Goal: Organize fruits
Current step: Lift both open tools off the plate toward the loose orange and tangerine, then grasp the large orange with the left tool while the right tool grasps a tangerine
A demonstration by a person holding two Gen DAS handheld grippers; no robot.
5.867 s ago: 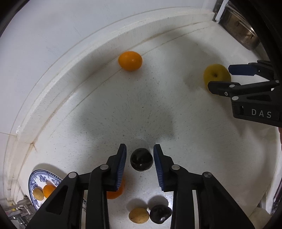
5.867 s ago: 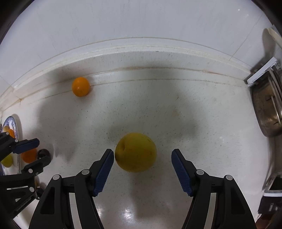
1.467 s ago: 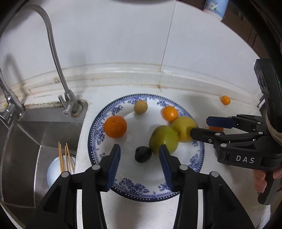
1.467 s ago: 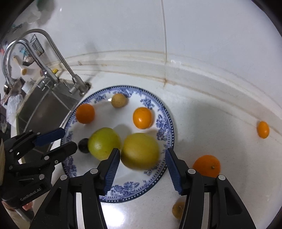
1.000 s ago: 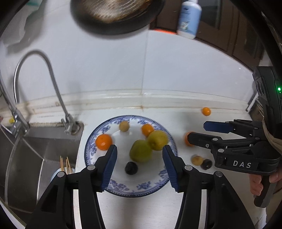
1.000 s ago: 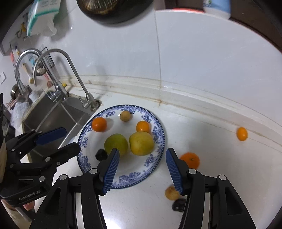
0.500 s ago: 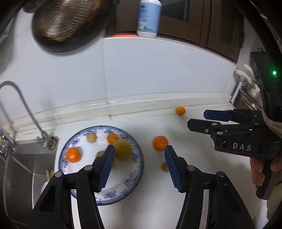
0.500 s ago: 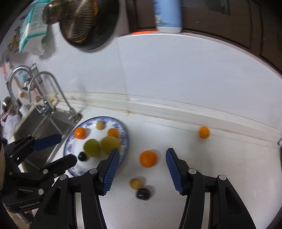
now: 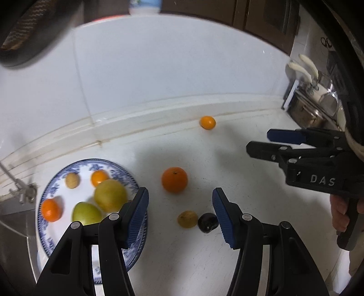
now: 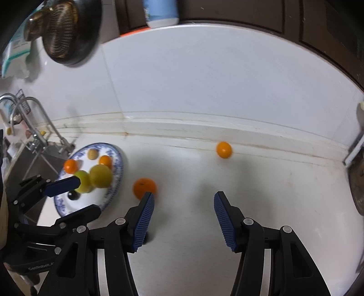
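My left gripper (image 9: 180, 213) hangs above the white speckled countertop (image 9: 250, 205), blue-padded jaws spread wide, nothing between them. My right gripper (image 10: 184, 217) is the same: jaws wide apart, empty, over bare counter. The round blue-and-white patterned plate (image 9: 56, 179) sits at the left by the steel sink (image 10: 29, 164) and faucet (image 10: 38, 113). On the plate: a large yellow round fruit (image 9: 110, 195), touching a yellow-green round fruit (image 9: 86, 213), a small tan fruit (image 9: 72, 180) and a small orange citrus (image 9: 99, 178) at the back, another small orange citrus (image 9: 51, 210) on the left side, and a small dark plum-like fruit (image 10: 73, 195) seen only in the right wrist view. Off the plate on the counter: a big orange with a stem dimple (image 9: 174, 179), just right of the plate rim; nearer me a small tan-yellow fruit (image 9: 187, 219) touching a dark round fruit (image 9: 208, 222), beside my left gripper's right finger. A small orange kumquat-like fruit (image 9: 207, 122) lies well apart from the rest, close to the white backsplash ledge (image 9: 159, 113). A metal pot (image 9: 318, 109) stands at the far right. A dark woven strainer (image 10: 61, 31) hangs on the wall tile, and a pale blue container (image 10: 161, 11) is on the upper ledge.
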